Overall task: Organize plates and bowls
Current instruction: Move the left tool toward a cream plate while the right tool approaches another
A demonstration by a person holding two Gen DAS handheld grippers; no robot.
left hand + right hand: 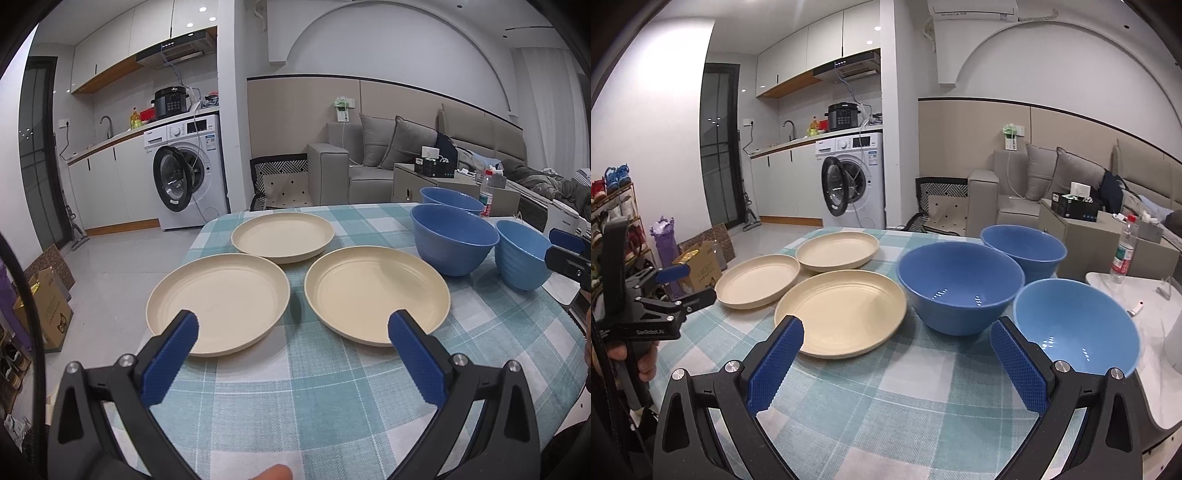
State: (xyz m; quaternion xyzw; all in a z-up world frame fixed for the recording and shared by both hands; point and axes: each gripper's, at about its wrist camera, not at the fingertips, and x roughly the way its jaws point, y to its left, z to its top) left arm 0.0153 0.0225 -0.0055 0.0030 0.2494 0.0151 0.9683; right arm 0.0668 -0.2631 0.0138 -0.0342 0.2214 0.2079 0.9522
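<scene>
Three cream plates (pixel 218 302) (pixel 376 293) (pixel 282 236) are laid in a cluster on the teal checked tablecloth (pixel 295 387), none stacked. Three blue bowls (pixel 960 286) (pixel 1023 251) (pixel 1075 325) are set upright to their right, close together. The left gripper (pixel 291 326) is held above the near edge of the two nearer plates, its jaws spread wide and empty. The right gripper (pixel 897 332) is likewise spread, nothing pinched, between the nearest plate and the nearest bowl.
</scene>
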